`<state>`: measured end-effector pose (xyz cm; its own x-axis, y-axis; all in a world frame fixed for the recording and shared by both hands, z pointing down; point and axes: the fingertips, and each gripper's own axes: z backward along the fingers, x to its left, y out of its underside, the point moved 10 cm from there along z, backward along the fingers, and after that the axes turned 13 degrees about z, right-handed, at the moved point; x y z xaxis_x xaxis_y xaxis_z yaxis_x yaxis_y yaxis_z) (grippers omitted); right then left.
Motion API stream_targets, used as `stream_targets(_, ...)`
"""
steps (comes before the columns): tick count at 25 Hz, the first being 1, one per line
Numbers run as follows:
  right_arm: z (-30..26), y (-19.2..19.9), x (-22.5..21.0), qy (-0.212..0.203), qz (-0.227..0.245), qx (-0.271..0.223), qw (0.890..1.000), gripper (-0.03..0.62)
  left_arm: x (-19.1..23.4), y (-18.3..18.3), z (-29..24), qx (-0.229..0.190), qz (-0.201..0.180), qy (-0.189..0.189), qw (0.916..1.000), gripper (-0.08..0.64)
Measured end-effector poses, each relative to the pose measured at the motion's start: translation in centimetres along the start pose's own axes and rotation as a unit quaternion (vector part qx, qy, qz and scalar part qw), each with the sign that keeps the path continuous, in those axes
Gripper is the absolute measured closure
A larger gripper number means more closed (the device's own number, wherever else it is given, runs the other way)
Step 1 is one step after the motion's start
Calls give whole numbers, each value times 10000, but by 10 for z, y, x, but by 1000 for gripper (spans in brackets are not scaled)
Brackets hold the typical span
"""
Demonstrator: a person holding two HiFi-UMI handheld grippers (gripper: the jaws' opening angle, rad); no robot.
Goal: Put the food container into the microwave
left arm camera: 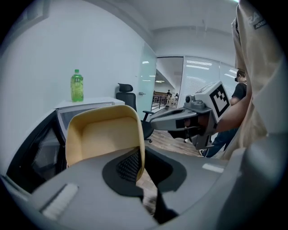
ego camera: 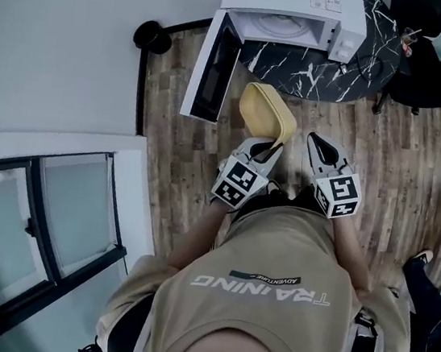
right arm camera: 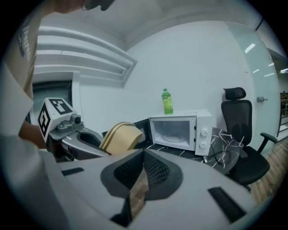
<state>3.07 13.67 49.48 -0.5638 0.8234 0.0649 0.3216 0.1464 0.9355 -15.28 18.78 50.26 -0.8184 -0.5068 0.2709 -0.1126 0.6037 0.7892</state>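
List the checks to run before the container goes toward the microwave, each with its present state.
1. Left gripper clamped on the food container: ok, its jaws pinch one wall.
2. Microwave door open: ok, swung wide.
3. Cavity free: ok as far as the right gripper view shows; only the glass turntable lies inside.
4. Container level: not ok, it hangs tipped on its side.
5. Right gripper free to help: ok, its jaws are together on nothing.
6. Green bottle out of the path: ok, it stands on top of the microwave.
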Motion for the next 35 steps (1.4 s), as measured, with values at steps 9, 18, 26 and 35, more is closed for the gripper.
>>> stream_targets(9,-30,-8,6,-185,290,273,9990,583,30,9,-7,-65,301,160,9994,538)
stream_targets(18,-65,-6,-30,-462,328,36,9984,583,47,-28,-24,-90,307,-148,9994,538)
stream_targets(26,-95,-10,-113,-508,-67,-210,9985,583,60,-76,-68,162,562,-172,9981,538)
stream_targets(35,-100,7,-187,-117,142,-264,9995,583,71,-101,-113,637,135,-383,9971,538)
